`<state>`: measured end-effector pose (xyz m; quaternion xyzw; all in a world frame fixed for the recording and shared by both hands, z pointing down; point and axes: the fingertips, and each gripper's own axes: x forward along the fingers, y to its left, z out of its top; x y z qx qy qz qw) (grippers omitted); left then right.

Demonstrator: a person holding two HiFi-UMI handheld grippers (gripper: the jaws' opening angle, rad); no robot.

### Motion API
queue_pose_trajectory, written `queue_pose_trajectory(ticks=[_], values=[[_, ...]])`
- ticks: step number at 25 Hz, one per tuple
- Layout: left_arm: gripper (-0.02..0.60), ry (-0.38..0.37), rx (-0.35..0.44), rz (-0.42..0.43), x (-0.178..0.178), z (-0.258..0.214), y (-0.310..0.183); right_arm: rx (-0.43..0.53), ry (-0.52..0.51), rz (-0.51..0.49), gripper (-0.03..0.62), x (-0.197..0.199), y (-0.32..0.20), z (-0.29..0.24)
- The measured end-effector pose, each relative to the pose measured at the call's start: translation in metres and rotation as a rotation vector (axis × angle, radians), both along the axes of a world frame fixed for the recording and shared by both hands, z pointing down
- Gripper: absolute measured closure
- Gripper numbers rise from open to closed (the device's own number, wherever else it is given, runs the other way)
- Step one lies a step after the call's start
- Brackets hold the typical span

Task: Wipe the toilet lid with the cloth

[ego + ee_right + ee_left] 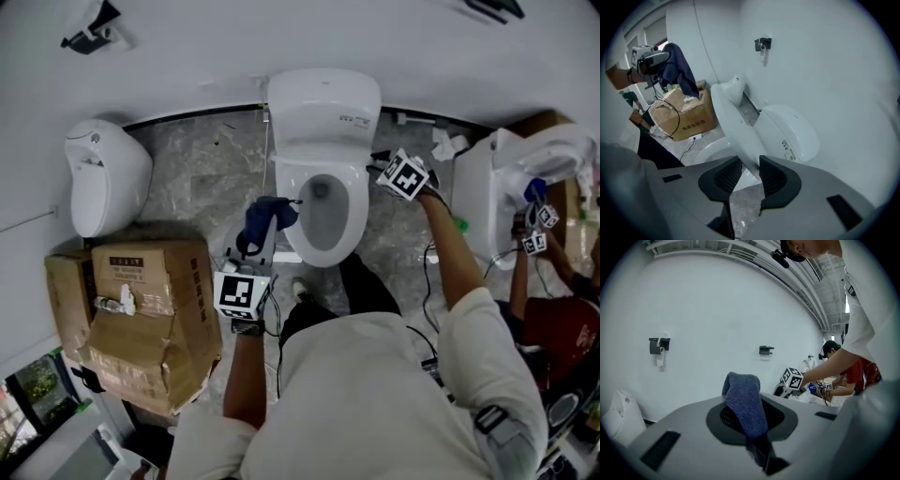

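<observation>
Toilet lid (731,117), raised, edge between jaws of released right claw (746,165); blue cloth (743,399) clenched in left claw (751,426).

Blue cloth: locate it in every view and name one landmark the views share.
Head view: the blue cloth sits just left of the toilet bowl.
Left gripper view: centre, clamped between the fingers and standing up above them.
Right gripper view: upper left, hanging above the cardboard box.
Landmark: the cardboard box, seen in the head and right gripper views only.
</observation>
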<state>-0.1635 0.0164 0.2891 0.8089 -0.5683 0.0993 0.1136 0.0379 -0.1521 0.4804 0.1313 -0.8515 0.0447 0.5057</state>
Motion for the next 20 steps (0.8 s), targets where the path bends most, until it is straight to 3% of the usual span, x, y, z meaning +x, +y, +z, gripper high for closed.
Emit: queue_pose_trajectory(ticks=[6,9,13,17,20], values=[[0.538,0.029,-0.005,0.005,-0.001,0.001,0.013,-0.007,0.074,-0.075,0.453,0.007,0.055,0.020],[0.538,0.026,-0.011,0.013,0.001,0.002,0.018,-0.001,0.106,-0.189,0.445,0.005,0.083,0.026],[0.538,0.025,-0.037,0.027,0.003,0.011,0.023,-0.070,0.130,-0.241,0.420,0.013,0.115,0.048],[0.538,0.056,-0.056,0.032,0.003,0.018,0.032,-0.077,0.145,-0.300,0.410,0.011,0.136,0.059],[0.538,0.064,-0.074,0.033,0.002,0.027,0.041,-0.150,0.160,-0.325,0.401,0.018,0.163,0.078]])
